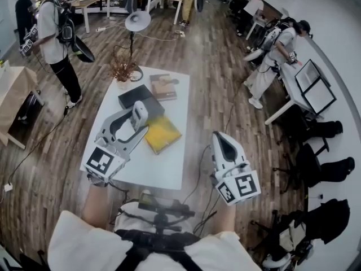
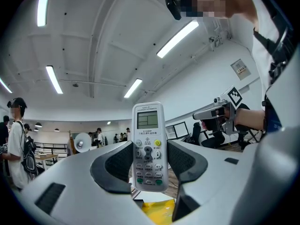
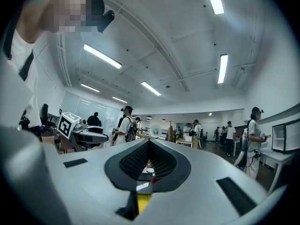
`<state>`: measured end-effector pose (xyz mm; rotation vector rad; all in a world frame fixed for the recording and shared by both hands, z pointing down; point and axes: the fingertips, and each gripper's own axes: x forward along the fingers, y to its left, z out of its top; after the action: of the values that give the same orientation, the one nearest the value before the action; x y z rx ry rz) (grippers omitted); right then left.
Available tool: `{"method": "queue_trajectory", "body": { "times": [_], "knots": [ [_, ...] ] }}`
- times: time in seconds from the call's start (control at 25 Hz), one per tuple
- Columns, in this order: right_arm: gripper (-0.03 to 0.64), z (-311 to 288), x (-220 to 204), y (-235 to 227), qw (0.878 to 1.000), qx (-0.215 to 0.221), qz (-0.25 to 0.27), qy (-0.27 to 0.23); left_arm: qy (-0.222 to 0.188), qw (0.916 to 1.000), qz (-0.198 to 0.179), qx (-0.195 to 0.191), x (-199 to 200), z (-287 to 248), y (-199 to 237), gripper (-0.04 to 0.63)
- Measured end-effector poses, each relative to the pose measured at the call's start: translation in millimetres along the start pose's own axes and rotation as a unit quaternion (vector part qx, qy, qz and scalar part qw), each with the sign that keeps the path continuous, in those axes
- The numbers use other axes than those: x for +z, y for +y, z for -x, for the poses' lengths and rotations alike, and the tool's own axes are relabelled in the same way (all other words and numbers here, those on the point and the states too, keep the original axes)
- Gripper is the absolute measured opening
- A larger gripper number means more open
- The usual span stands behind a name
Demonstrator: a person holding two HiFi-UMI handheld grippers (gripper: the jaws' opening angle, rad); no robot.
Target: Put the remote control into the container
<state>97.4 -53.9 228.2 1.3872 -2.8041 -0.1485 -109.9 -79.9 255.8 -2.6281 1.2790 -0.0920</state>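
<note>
White-sleeved, holds a tool out level in each hand above the near end of a white table (image 1: 169, 171). Clamps the remote control (image 2: 148, 146) in the left gripper (image 2: 149, 163), jaws spread wide, with the dark pads (image 2: 115, 165) pressing its two long edges. Holds it upright, with the screen at the top, the buttons facing the camera and the lower end sunk between the pads. Seen from the head, has the remote in the air over the table's middle, close to a black box (image 1: 134, 96) and a flat yellow thing (image 1: 163, 134); cannot tell whether it touches either. Holds the right gripper (image 3: 149, 144) past the table's right edge, over the wood floor (image 1: 214, 78), jaws pressed together with nothing between them. Leaves at the table's far end a brown book-like thing (image 1: 163, 86) and a vase of dry twigs (image 1: 123, 71). Stands well apart from the other people in the room.
</note>
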Motion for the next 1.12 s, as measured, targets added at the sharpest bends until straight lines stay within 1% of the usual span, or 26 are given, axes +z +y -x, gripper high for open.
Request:
{"method": "queue_trajectory", "body": {
  "times": [0.32,0.56,0.84,1.12],
  "knots": [
    [0.003,-50,-10,-14,1.0,-0.01,-0.007,0.004,0.01,0.9997,0.004,-0.022,-19,-38,35,0.244],
    [0.003,-67,-25,-27,1.0,-0.008,-0.008,0.019,0.017,0.9994,0.01,-0.029,-32,-59,44,0.244],
    [0.003,-67,-29,-38,1.0,0.009,-0.014,0.025,0.033,0.9992,0.01,-0.019,-34,-64,38,0.244],
    [0.003,-49,-42,-45,0.998,0.038,-0.018,0.041,0.057,0.9984,0.005,0.001,-37,-65,8,0.244]
  ]
}}
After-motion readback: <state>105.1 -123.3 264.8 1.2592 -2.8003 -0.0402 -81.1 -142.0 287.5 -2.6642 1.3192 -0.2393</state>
